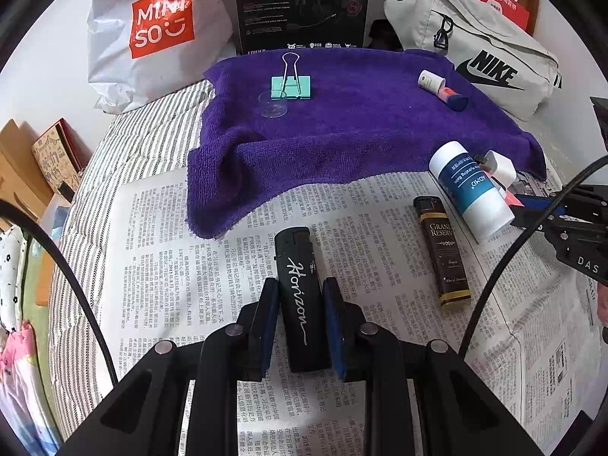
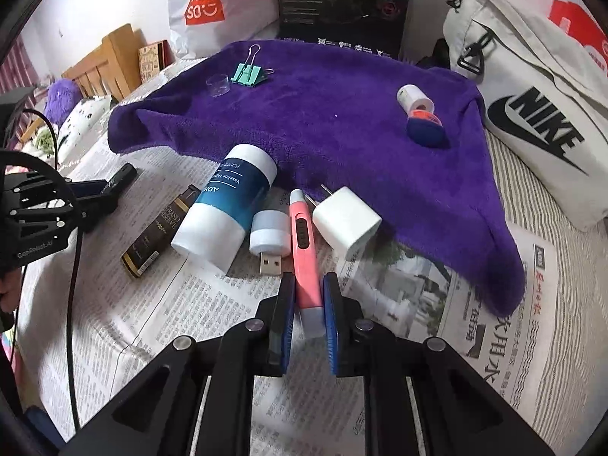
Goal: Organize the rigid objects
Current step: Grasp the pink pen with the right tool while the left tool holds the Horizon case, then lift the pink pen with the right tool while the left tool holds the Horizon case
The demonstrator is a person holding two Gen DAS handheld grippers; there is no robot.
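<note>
- left tongs (image 1: 300,323) were clenched on the black lighter (image 1: 302,296), both blue pads pressed to its sides; the lighter lay on the newspaper (image 1: 171,258), just in front of the purple towel's (image 1: 342,133) near edge.
- right tongs (image 2: 308,304) straddled the pink lighter (image 2: 304,250); pads sat close on both sides, but i could not tell whether they gripped it. it lay on the newspaper just in front of the towel.
- brown lighter (image 1: 442,252) lay on the newspaper in front of the towel, beside the blue-and-white bottle (image 1: 469,190), which lay on its side at the towel's front edge.
- white plug charger (image 2: 345,222) touched the towel's front edge, just beside the pink lighter; a small usb light (image 2: 266,237) lay between the bottle and the pink lighter.
- on the towel: green binder clip (image 1: 292,85) and clear cup (image 1: 273,104) at the far left, a small white-capped tube (image 1: 442,89) at the far right.
- behind the towel: miniso bag (image 1: 152,30), black box (image 1: 300,3), nike bag (image 1: 490,57).
</note>
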